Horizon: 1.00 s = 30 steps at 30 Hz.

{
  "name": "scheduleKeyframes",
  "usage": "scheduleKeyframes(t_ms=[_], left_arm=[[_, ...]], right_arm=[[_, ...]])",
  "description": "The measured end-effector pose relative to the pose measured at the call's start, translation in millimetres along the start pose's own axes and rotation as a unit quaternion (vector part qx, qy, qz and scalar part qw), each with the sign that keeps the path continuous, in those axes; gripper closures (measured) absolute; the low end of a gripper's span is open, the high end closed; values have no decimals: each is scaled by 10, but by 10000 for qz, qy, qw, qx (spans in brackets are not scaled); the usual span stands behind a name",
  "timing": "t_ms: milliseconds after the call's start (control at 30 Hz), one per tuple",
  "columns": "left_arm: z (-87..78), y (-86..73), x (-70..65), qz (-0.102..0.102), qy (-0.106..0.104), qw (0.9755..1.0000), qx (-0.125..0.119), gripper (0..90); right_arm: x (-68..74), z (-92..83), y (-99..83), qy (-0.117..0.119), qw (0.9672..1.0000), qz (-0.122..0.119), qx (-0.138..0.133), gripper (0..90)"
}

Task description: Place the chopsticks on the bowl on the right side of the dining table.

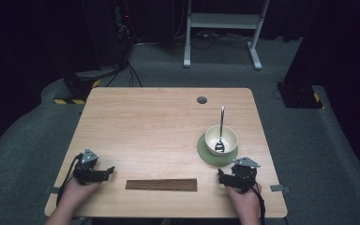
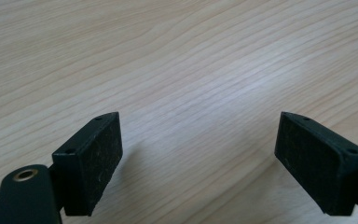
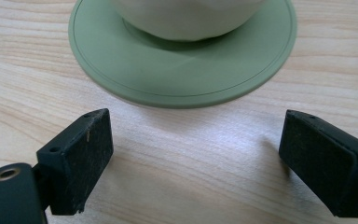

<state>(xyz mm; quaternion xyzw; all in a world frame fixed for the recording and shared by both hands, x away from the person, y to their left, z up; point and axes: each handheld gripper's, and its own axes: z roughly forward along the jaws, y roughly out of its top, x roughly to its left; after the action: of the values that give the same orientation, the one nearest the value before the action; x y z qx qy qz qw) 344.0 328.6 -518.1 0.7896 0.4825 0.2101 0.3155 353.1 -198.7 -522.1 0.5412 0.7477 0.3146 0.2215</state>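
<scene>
The cream bowl (image 1: 221,139) stands on the green saucer (image 1: 205,154) at the right side of the surface (image 1: 159,126), toward the near edge. A metal spoon (image 1: 221,129) rests in the bowl, its scoop at the bottom and its handle leaning over the far rim. In the right gripper view the saucer (image 3: 182,70) lies just ahead of the jaws, with the base of the bowl (image 3: 186,18) centred on it.

The right hand-held gripper (image 1: 236,176) sits just on the near side of the saucer, apart from it. Its jaws stand spread wide with nothing between them; only bare wood shows in the gap.

A flat brown strip, apparently a bundle of wooden sticks (image 1: 161,184), lies along the near edge between the two hands, touched by neither.

The left hand-held gripper (image 1: 93,171) rests at the near left of the surface, well apart from the bowl. Its jaws are likewise spread, over bare wood (image 2: 191,70).

Status, as a judgement: no item is grasped or displaced, so the work appears to be at its start. The right hand-held gripper is positioned for an approach to the saucer or bowl; every grasp and placement remains to be done.
</scene>
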Motion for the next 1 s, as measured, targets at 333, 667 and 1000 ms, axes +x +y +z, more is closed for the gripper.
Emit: scheduleKeyframes(t_ms=[333, 667, 1000], left_arm=[[26, 145, -320, 259, -440, 9987, -72, 196], [87, 222, -552, 451, -963, 9943, -121, 227], [70, 345, -820, 591, -1670, 9831, -455, 326]], right_arm=[[-23, 19, -4, -77, 10000, 19, 37, 96], [-13, 26, -2, -122, 9999, -9, 55, 92], [-11, 27, 0, -128, 9999, -5, 63, 91]])
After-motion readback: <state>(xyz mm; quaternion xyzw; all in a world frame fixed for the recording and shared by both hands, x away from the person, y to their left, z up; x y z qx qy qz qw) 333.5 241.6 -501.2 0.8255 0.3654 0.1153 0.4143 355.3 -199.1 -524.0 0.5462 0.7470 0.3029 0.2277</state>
